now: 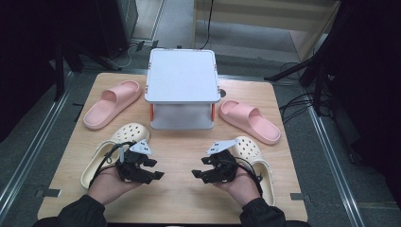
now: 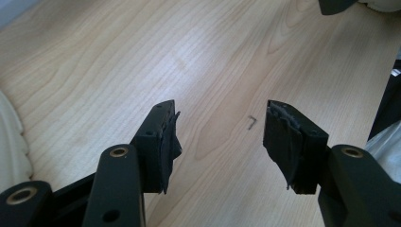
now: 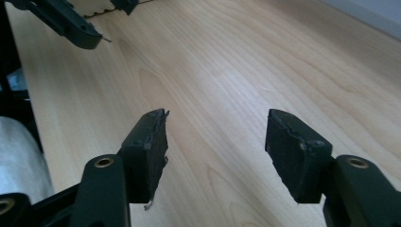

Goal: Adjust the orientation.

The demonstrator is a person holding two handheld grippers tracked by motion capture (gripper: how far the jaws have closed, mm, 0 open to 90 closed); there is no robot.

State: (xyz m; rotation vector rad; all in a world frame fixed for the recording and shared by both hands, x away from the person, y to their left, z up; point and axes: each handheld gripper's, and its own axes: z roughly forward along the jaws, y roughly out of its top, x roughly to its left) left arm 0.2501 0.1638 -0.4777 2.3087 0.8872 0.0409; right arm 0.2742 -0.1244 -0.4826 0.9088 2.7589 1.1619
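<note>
Two cream clogs lie near me on the wooden table point(image 1: 179, 198): the left clog point(image 1: 124, 134) beside my left hand and the right clog point(image 1: 253, 152) under my right hand. Two pink slides lie further back, one at the left point(image 1: 112, 103) and one at the right point(image 1: 249, 121). My left gripper point(image 1: 155, 169) point(image 2: 220, 113) and my right gripper point(image 1: 198, 167) point(image 3: 217, 118) face each other low over bare wood. Both are open with nothing between their jaws. The left clog's edge point(image 2: 9, 137) shows beside the left jaw.
A white two-level shelf point(image 1: 181, 75) stands at the back middle of the table, between the slides. The left gripper point(image 3: 71, 23) shows far off in the right gripper view. Dark stands and cables surround the table.
</note>
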